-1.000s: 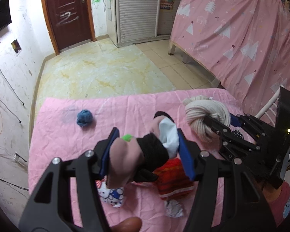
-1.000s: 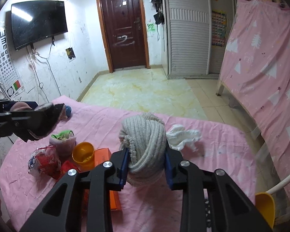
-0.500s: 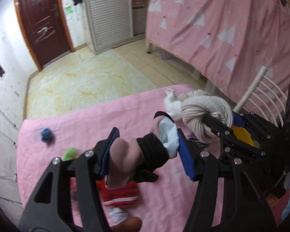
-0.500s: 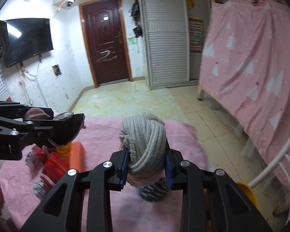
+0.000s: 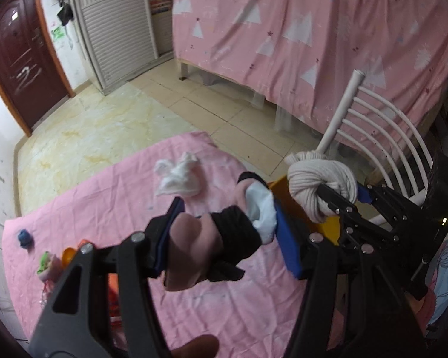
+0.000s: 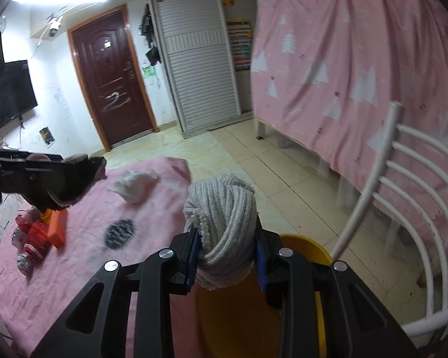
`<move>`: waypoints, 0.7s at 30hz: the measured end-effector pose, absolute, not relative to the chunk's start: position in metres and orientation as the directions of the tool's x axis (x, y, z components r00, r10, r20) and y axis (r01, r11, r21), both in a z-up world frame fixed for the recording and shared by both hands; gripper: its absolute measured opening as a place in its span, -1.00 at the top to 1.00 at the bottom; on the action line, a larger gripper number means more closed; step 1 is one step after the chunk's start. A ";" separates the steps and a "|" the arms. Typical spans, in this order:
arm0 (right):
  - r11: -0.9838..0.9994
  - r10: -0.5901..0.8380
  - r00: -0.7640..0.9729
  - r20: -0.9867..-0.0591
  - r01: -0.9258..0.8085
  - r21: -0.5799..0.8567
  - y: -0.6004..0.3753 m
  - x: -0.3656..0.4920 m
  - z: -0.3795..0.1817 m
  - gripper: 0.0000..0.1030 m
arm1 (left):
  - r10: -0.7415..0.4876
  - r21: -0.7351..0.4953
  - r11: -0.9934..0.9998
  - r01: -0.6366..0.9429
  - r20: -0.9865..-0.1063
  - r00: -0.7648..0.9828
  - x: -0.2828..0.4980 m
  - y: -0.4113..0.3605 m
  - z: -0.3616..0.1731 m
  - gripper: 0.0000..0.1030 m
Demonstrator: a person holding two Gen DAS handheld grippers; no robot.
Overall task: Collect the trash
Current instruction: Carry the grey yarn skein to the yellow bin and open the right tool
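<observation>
Above yellow bin [image 6: 301, 247], right gripper [image 6: 225, 256] clamps knit ball [image 6: 221, 223], left gripper [image 5: 224, 229] clamps sock bundle [image 5: 221, 238]; undropped, tissue [image 5: 179, 179] at 11 o'clock remains.

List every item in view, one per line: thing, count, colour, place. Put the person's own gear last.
knitted roll: 1, cream-grey, clamped in right gripper above the bin
sock bundle: 1, pink, black and white, clamped in left gripper
white cloth: 1, white, far end of pink sheet
yellow bin: 1, yellow, beside the sheet's edge
orange box: 1, orange, left on sheet
blue ball: 1, blue, left on sheet
chair: 1, white, right
pink sheet: 1, pink
left gripper: 1, black, shut
right gripper: 1, black, shut
</observation>
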State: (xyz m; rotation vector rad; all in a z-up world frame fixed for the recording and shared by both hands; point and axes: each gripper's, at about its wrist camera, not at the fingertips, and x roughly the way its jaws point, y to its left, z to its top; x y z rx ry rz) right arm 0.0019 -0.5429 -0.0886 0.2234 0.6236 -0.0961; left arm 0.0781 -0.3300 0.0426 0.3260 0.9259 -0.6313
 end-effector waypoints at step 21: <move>0.922 0.010 0.744 -0.668 0.252 0.294 -0.594 -0.018 -0.154 0.51 | -0.409 -0.134 0.720 0.681 -0.874 0.261 0.081 -0.392 0.009 -0.24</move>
